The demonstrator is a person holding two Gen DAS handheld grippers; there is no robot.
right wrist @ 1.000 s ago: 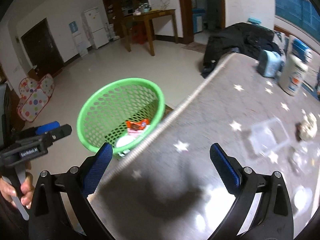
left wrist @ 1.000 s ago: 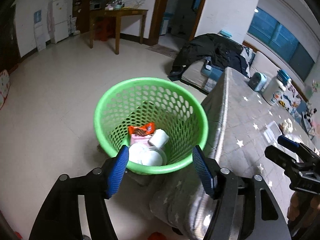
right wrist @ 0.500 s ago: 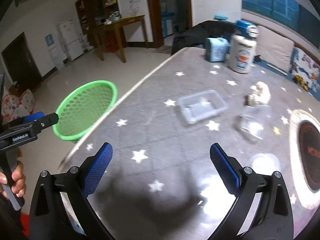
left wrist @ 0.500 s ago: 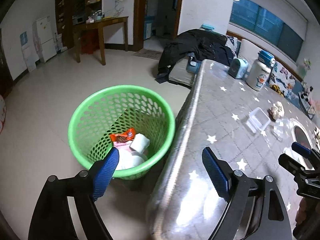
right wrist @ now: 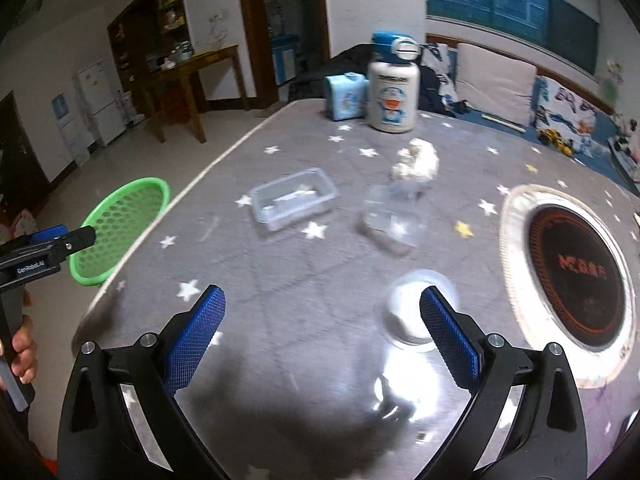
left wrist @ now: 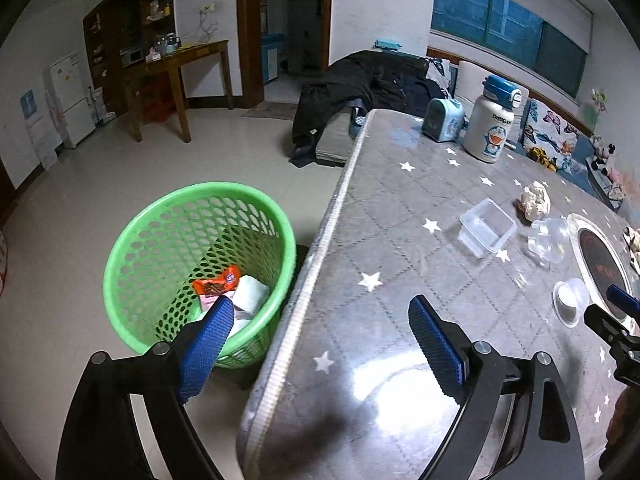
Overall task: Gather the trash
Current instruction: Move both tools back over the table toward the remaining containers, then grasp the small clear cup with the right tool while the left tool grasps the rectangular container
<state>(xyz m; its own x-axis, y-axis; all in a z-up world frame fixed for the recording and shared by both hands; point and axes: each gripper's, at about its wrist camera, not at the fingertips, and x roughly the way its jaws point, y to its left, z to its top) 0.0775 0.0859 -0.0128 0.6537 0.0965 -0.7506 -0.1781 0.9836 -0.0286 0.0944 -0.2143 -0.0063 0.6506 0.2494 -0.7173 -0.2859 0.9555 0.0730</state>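
The green mesh basket (left wrist: 192,208) stands on the floor by the table's edge and holds an orange wrapper (left wrist: 216,284) and white paper. My left gripper (left wrist: 320,312) straddles that edge, its jaws opening with nothing between them. On the grey starred table (right wrist: 280,280) lie a clear plastic box (right wrist: 294,198), a crushed clear cup (right wrist: 394,220), a crumpled paper wad (right wrist: 416,160) and a small round clear lid (right wrist: 412,312). My right gripper (right wrist: 322,296) hangs open over the table; the lid is just beyond its right finger.
A white cartoon bottle (right wrist: 392,96) and a light blue box (right wrist: 346,96) stand at the table's far end. A round cooktop (right wrist: 576,268) is set into the table at right. A black coat (left wrist: 372,84) lies beyond the table, and a wooden side table (left wrist: 176,80) stands by the wall.
Both grippers have swung away from the basket toward the tabletop. The left jaws have spread wider. The box, cup and lid have come close in the right wrist view.
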